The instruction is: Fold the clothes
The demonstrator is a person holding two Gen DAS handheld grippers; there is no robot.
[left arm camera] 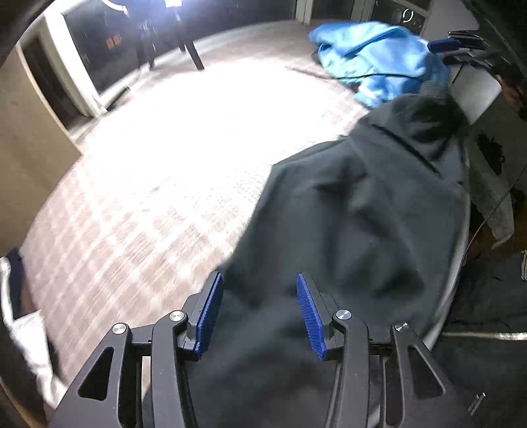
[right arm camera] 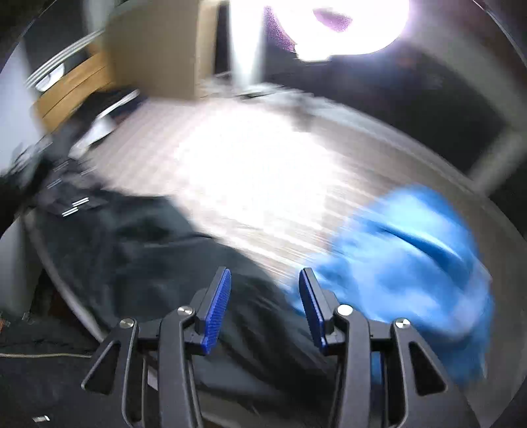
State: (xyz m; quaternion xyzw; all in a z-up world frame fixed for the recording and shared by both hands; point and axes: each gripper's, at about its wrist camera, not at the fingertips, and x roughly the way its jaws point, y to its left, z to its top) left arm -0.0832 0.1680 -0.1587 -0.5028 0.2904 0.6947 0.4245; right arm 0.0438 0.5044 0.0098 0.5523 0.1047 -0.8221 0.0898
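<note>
A dark grey hooded garment [left arm camera: 355, 210] lies on a round table with a checked cloth [left arm camera: 158, 184], its hood toward the far right. My left gripper [left arm camera: 260, 283] is open, just above the garment's near edge, holding nothing. A bright blue garment [left arm camera: 378, 59] lies crumpled at the table's far side. In the blurred right wrist view, my right gripper [right arm camera: 265, 276] is open and empty over the dark garment [right arm camera: 138, 250], with the blue garment [right arm camera: 405, 263] just to its right.
The right gripper and the person's arm show at the far right of the left wrist view [left arm camera: 461, 46]. A white and dark cloth [left arm camera: 26, 332] hangs at the near left table edge. A bright lamp [right arm camera: 329, 26] glares above. Wooden furniture [right arm camera: 75, 85] stands beyond the table.
</note>
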